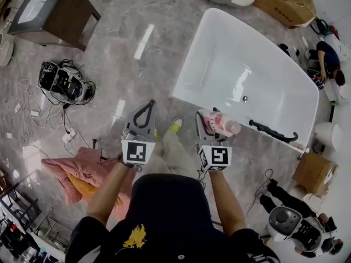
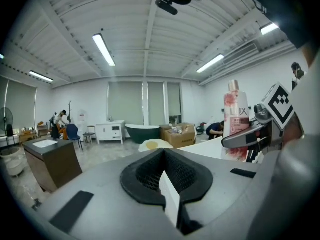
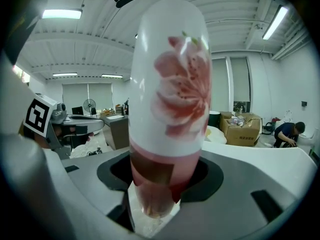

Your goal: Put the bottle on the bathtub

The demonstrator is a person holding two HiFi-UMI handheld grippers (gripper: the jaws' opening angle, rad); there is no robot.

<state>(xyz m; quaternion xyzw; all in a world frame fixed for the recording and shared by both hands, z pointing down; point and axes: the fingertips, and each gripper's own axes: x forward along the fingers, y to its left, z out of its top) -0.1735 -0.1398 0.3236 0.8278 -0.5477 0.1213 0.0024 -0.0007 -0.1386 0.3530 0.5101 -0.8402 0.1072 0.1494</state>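
The bottle (image 1: 224, 123) is white and pink with a flower print, and my right gripper (image 1: 213, 119) is shut on its lower part. It fills the right gripper view, standing upright (image 3: 170, 104) between the jaws. The left gripper view shows the bottle (image 2: 236, 119) off to its right. The white bathtub (image 1: 219, 48) lies ahead and to the right, its near rim (image 1: 181, 95) just beyond the bottle. My left gripper (image 1: 147, 105) hangs beside the right one over the floor, its jaws closed together with nothing between them (image 2: 163, 153).
A black bar-shaped object (image 1: 272, 131) rests on the tub's right rim. A pink cloth (image 1: 82, 171) lies on the floor at left, past it a cabled device (image 1: 63, 81) and a dark cabinet (image 1: 52, 10). Cardboard boxes (image 1: 282, 1) and a crouching person (image 1: 329, 59) are at right.
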